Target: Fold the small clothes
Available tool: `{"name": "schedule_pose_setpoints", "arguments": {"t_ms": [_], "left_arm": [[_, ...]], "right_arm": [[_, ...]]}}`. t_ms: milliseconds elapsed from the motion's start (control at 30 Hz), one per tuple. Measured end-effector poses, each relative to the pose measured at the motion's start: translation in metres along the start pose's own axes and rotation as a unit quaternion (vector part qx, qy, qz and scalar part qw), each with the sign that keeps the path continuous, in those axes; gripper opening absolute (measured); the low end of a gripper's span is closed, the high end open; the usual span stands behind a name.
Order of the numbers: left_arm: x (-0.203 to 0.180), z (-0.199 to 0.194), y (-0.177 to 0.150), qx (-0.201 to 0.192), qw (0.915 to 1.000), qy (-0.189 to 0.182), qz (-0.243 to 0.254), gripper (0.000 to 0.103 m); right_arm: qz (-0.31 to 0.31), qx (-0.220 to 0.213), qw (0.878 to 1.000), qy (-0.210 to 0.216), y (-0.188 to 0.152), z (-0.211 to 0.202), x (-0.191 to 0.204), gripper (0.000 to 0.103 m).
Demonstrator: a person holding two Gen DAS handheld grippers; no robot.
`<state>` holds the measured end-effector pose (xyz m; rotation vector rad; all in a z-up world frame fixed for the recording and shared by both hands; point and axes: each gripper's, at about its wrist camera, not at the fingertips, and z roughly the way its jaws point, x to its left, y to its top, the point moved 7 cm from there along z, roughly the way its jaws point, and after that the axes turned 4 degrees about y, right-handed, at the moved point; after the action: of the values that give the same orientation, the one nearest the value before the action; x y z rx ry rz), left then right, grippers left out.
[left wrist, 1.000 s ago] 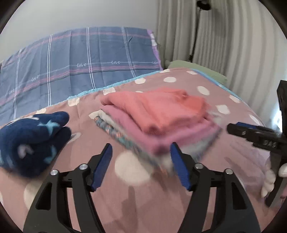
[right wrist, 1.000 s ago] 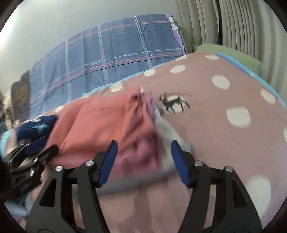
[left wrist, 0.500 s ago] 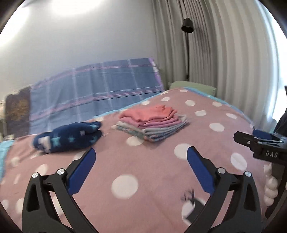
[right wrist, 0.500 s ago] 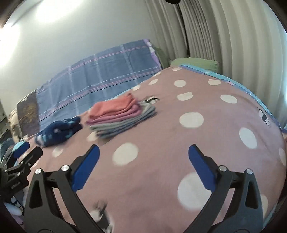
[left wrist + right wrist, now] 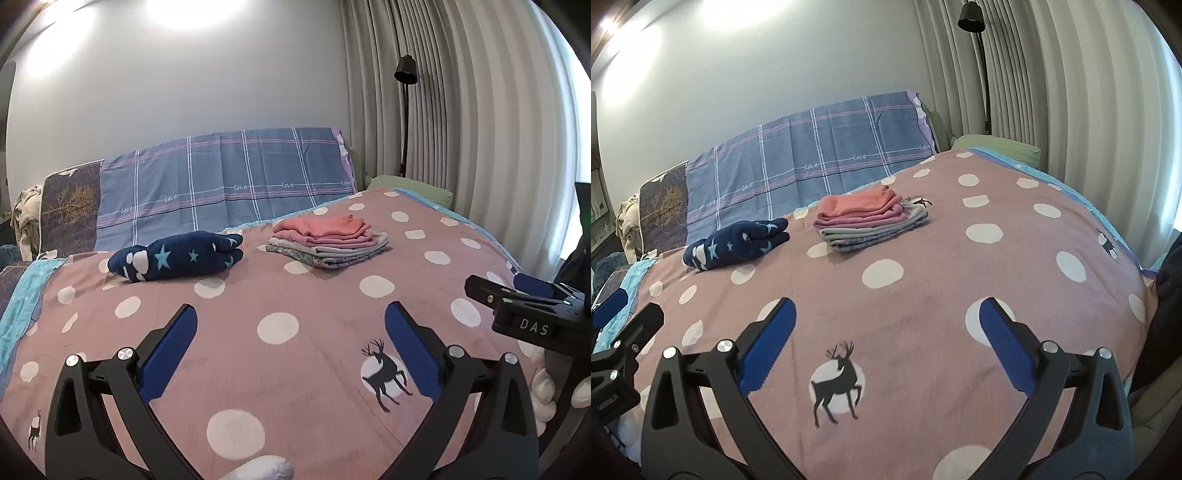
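A stack of folded small clothes (image 5: 327, 242), coral on top, then pink, grey and patterned, lies on the far part of the pink dotted bedspread (image 5: 295, 295); it also shows in the right wrist view (image 5: 870, 223). A folded navy star-print garment (image 5: 177, 256) lies to its left, also in the right wrist view (image 5: 737, 244). My left gripper (image 5: 290, 332) is open and empty, well short of the stack. My right gripper (image 5: 886, 325) is open and empty too, and shows at the right of the left wrist view (image 5: 524, 295).
A blue plaid cover (image 5: 221, 195) stands at the head of the bed. Grey curtains (image 5: 480, 129) and a black floor lamp (image 5: 405, 74) are on the right. A green pillow (image 5: 410, 184) lies at the far right corner. Beige cloth (image 5: 26, 210) hangs at far left.
Both grippers have pulled back from the stack, opened wide and risen. The stack now sits far off, with the coral piece on top.
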<state>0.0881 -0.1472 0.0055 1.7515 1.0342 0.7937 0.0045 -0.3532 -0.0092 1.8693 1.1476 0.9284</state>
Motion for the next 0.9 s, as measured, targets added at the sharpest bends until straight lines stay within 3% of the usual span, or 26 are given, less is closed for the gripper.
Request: {"name": "schedule_pose_setpoints", "arguments": {"t_ms": [233, 900], "left_arm": [[0.003, -0.014, -0.018, 0.006, 0.9997, -0.018, -0.012, 0.102], [0.003, -0.008, -0.028, 0.026, 0.9995, -0.015, -0.008, 0.102]], "right_arm": [[-0.014, -0.006, 1.0, -0.008, -0.01, -0.018, 0.015, 0.101], [-0.046, -0.006, 0.999, -0.003, -0.019, -0.027, 0.033, 0.101]]}}
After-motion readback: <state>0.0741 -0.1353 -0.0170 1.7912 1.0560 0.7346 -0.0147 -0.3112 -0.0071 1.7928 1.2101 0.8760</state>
